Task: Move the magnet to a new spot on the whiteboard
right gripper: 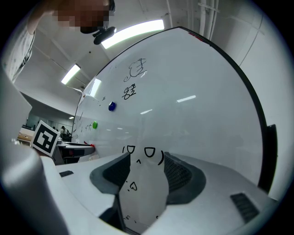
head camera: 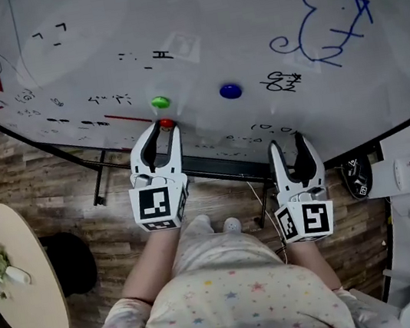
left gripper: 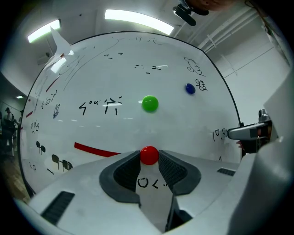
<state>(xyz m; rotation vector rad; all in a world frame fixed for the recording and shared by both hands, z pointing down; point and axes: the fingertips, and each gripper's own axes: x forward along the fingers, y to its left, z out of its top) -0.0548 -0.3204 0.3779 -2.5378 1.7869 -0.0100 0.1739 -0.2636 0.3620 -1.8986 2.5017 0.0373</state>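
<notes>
Red magnet [left gripper: 149,155] sits low on the whiteboard [left gripper: 183,133], pinched at the very tips of the left gripper [head camera: 166,129]. A pad presses on either side, so the hold looks closed but shallow. Judged best practice: keep the squeeze even, then peel or slide the magnet along the surface rather than yank it straight off, since so little of it is held and it could pop out sideways. Small black scribble [left gripper: 149,183] lies directly below the magnet, between the jaws. Green magnet [left gripper: 149,103] is straight above the red one, near but apart; going upward risks a bump or the two snapping together. Red stroke [left gripper: 94,150] runs off to its left, and ink there could smear. Blue magnet [left gripper: 190,88] is up and right of it, well apart. Dark lower rail [head camera: 213,167] is just below it, so there is little room downward. Bare board to its right looks the freest lane. Right gripper [right gripper: 147,158] is further right, jaws spread and holding nothing.
</notes>
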